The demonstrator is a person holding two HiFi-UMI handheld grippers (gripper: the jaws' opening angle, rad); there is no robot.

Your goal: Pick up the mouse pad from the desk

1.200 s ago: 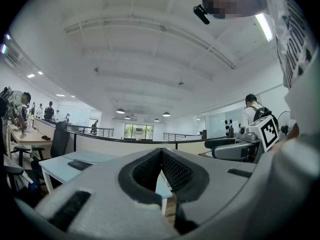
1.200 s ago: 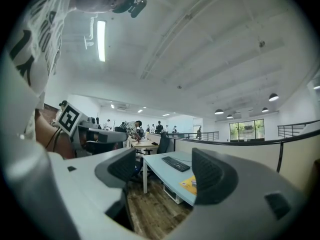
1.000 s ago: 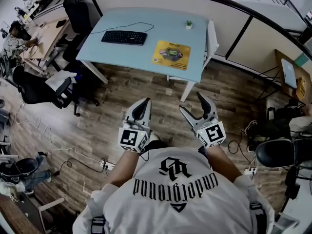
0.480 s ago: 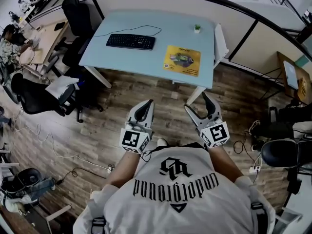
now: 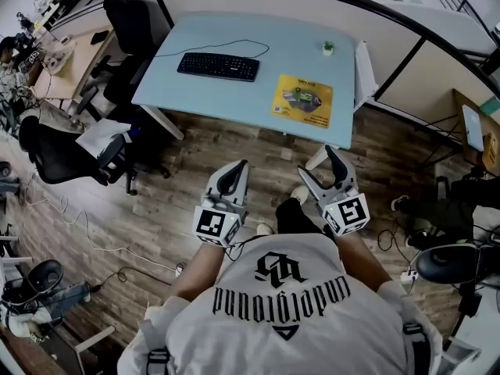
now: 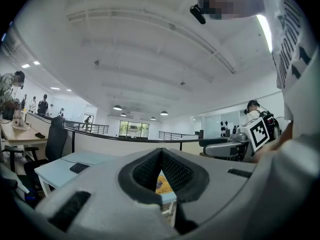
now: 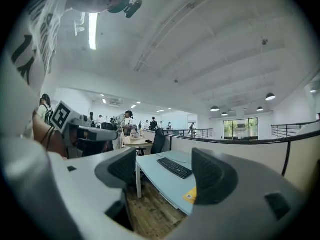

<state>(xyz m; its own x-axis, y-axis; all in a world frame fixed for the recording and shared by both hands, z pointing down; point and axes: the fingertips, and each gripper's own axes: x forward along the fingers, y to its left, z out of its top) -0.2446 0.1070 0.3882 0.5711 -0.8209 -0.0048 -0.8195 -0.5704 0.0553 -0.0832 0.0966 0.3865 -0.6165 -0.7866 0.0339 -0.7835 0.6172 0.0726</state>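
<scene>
The yellow mouse pad [image 5: 302, 100] lies flat near the right front corner of the pale blue surface [image 5: 234, 92], well apart from the keyboard [image 5: 218, 66]. You're short of it, both claws over the wooden floor [image 5: 180, 186]. Your right claw [image 5: 318, 170] is spread wide and empty; your left claw [image 5: 231, 174] is clenched on nothing. Step in, lead with the right, and work one jaw under the pad's near edge, because it looks thin.
</scene>
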